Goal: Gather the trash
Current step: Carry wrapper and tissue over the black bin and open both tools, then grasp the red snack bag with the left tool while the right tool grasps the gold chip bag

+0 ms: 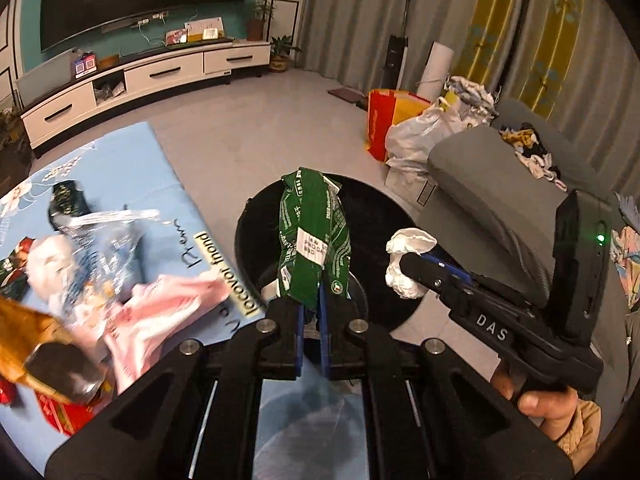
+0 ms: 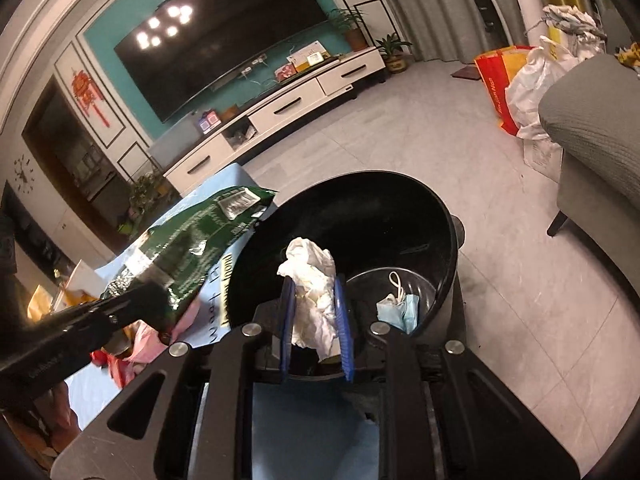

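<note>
a home living room, lived-in and a little cluttered.

a large dark curved tv hangs on a teal wall at 11 o'clock, above a long white tv cabinet with drawers; potted plants stand at its end near 1 o'clock. grey curtains cover the far wall at 12 o'clock, a grey sofa sits at 3 o'clock on the pale tiled floor, with stuffed bags beside it and a red paper ornament at 10 o'clock.
</note>
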The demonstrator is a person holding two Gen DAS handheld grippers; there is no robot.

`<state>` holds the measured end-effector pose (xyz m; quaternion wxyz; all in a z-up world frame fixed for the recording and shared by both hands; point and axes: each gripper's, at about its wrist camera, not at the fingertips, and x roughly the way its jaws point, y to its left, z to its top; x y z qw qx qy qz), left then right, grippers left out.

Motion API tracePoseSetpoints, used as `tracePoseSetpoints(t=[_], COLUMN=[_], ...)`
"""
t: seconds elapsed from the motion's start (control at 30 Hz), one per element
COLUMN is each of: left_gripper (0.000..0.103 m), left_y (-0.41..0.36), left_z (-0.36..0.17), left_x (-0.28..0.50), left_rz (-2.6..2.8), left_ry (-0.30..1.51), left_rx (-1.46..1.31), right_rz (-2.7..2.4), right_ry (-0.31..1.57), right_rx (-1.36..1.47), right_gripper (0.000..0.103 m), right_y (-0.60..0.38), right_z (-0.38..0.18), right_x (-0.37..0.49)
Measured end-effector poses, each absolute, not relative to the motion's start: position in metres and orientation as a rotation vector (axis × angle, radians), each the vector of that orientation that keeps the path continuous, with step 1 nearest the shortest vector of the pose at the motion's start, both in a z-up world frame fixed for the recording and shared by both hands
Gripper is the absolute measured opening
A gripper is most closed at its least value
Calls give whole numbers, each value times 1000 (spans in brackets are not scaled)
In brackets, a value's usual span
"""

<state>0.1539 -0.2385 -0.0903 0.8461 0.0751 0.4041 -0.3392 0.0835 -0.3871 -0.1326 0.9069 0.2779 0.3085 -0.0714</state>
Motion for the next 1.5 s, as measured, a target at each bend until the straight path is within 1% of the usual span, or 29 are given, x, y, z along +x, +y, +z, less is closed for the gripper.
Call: tracePoseSetpoints(t=[0.03,0.07,0.1,0.13,0.17,0.2,0.27,0.3,0.43,0.5,0.57,0.8,1.1,1.5], left_gripper=[9,13,16,26,36,41,63,67,68,70,76,82,85,86], left_y=[-245,-249,-252,-256,-258,-260,-260,-258,-247,-238,-227,-176,-79,46], left_z=[-94,-96,-98,-100,-102,-103,-105,-105,-109,-109,-109,-108,-104,-108], left_x=[159,163,166,169,172,175,176,177,173,164,155,112,70,60], left_rz=[-713,-707,-699,-700,-704,-697,-694,-698,-685,-685,-692,-667,-515,-236], left_ry=[857,858,857,864,872,873,871,874,890,892,895,907,901,897], left_rx=[165,171,174,174,172,175,167,157,148,151,138,117,24,-141], right_rz=[-153,-157,-160,-171,-177,-179,-180,-189,-195,-185,-172,-120,-27,144], right_ry=[639,641,645,655,660,663,662,662,664,670,678,733,762,820], right_rx=[590,602,608,619,627,640,657,663,691,694,686,638,560,404], right_gripper=[26,26,29,35,38,43,52,57,56,56,57,57,58,58], right_y=[-391,-394,-396,-399,-402,-404,-408,-410,-411,-411,-408,-379,-326,-245], right_z=[-137,-140,-143,-147,-151,-154,-156,-157,-155,-153,-151,-145,-125,-109], right_x=[86,87,88,90,90,90,87,85,78,74,70,58,56,67])
